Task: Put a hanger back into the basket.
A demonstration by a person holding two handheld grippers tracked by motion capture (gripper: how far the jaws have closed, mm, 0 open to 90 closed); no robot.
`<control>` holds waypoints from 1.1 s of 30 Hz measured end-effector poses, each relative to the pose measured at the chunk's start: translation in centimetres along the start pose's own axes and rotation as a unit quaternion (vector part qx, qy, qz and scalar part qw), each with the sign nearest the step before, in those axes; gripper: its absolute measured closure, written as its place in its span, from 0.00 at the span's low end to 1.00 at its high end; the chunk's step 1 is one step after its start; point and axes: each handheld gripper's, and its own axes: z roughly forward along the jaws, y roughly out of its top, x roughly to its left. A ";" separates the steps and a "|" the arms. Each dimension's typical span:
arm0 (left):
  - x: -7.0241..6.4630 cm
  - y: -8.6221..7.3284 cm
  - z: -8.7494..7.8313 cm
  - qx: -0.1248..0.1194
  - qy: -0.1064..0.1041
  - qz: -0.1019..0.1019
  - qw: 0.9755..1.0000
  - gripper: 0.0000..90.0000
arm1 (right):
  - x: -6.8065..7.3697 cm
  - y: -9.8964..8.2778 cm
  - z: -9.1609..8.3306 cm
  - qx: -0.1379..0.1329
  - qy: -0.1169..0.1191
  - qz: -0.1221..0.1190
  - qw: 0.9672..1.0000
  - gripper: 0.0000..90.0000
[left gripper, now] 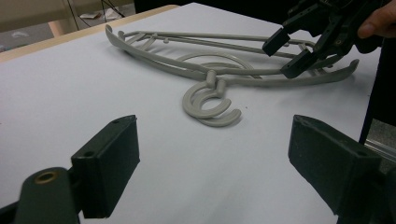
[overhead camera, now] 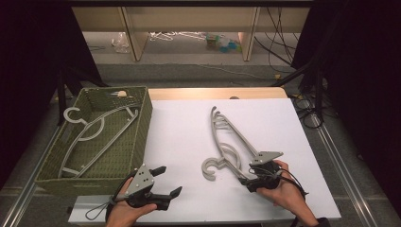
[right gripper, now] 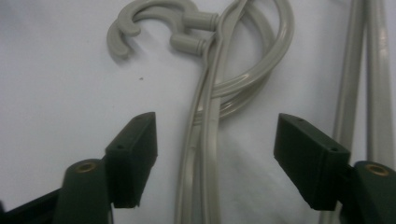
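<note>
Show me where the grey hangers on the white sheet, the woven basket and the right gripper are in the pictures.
grey hangers (overhead camera: 226, 127), high view, on the long shoulder arm.
woven basket (overhead camera: 143, 124), high view, on its right wall.
right gripper (right gripper: 215, 154), right gripper view, midway between its two open jaws, which stand on either side of the hangers' arm.

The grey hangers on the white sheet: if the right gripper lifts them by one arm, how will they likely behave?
The grey hangers look like thin moulded plastic, so probably light and fairly stiff. Two seem stacked, hooks overlapping, so one may slide off or snag. Held near one end by the right gripper, whose jaws straddle the shoulder arm without pressing, the long frame would likely swing down.
</note>
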 end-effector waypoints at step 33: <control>0.0 -0.1 0.1 0.013 -0.004 0.022 1.000 0.20 | -0.1 1.8 0.1 0.045 0.009 -0.003 0.999 0.91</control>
